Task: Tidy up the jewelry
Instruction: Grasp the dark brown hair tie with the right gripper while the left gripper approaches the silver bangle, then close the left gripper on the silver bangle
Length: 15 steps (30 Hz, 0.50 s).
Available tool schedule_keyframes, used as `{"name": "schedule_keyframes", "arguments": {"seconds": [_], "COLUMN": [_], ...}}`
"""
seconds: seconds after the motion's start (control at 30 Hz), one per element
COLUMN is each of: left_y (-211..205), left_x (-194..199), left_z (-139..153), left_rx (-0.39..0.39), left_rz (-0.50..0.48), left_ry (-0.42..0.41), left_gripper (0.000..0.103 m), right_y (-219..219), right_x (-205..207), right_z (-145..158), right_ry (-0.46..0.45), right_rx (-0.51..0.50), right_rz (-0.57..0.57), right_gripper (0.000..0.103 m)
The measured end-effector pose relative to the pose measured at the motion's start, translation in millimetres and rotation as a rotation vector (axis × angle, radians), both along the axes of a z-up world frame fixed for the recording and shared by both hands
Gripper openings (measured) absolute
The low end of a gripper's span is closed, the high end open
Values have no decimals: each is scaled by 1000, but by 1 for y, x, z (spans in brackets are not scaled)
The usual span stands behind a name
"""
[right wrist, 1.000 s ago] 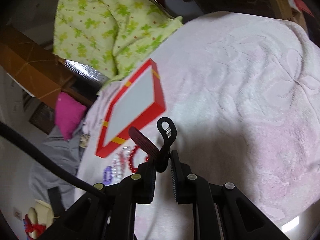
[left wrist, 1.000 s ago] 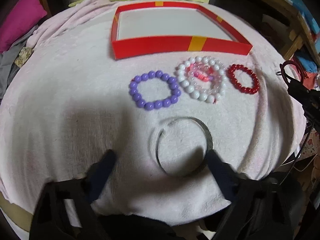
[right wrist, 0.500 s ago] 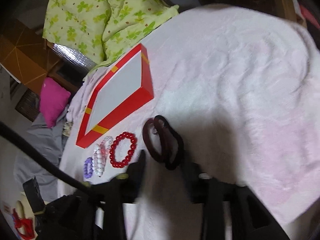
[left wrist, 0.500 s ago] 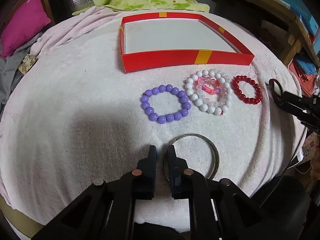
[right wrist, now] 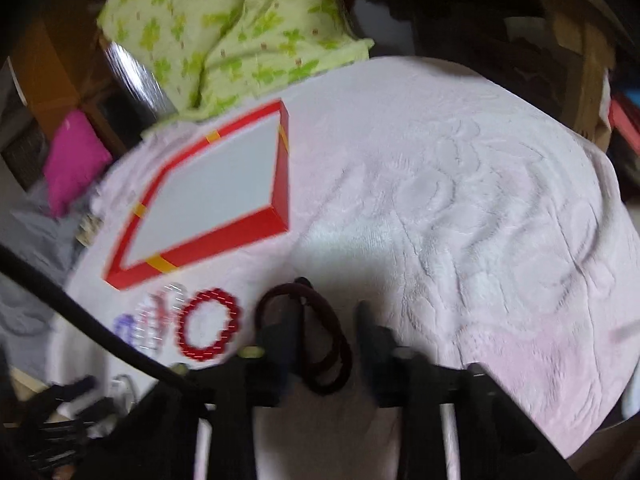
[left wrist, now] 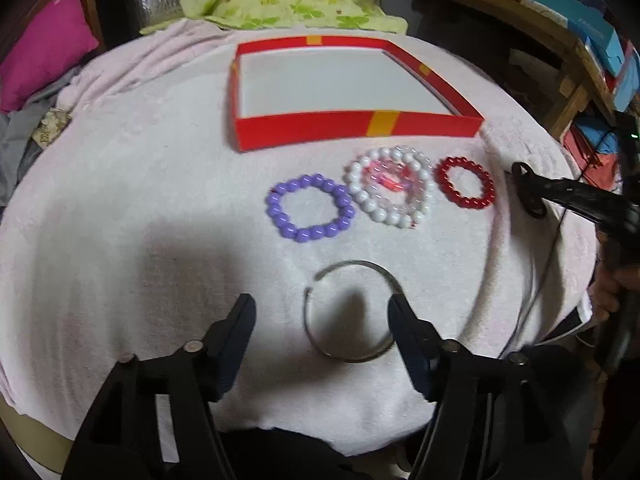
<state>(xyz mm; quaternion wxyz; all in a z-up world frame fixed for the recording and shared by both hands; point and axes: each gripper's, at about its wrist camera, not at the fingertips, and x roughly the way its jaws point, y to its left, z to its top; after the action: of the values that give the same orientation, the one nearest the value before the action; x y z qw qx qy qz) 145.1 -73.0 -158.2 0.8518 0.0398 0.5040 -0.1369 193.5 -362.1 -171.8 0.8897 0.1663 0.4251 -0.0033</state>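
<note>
Both jaws spread — bangle [left wrist: 349, 312] between left, hair ties [right wrist: 320, 340] between right.

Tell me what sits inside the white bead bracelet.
A pink translucent bracelet lies within the white bead bracelet, overlapping its lower beads. The towel beneath them is hidden.

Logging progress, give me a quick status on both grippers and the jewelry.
Left gripper open beside silver bangle. Right gripper open, dark hair ties between its fingers. Red box holds nothing, path unobstructed.
</note>
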Motion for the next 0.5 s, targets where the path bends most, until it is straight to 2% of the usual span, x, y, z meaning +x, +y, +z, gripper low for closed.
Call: {"name": "schedule_keyframes", "arguments": {"seconds": [0.03,0.13,0.27,0.33,0.37,0.5], "left_y": [-2,-7,-10,-8,-9,-5], "left_x": [1,3,3,3,4,6], "left_z": [-4,-16,-16,-15,-15,-13], "left_rx": [1,22,10,2,6,-12], "left_rz": [-9,-11,-8,-3,-2,7], "left_ry": [17,55,43,32,26,28], "left_gripper": [76,76,76,68,60,58], "right_y": [0,-2,-7,-11,-13,-15], "right_x": [2,-3,-14,-21,-23,-30], "right_z": [-2,0,7,10,12,15], "right_ry": [9,-18,-51,-68,-78,-97], "right_rx": [-9,7,25,65,95,153], "right_rz": [-9,-26,-40,-42,-44,-46], "right_gripper": [8,7,6,6,6,6]}}
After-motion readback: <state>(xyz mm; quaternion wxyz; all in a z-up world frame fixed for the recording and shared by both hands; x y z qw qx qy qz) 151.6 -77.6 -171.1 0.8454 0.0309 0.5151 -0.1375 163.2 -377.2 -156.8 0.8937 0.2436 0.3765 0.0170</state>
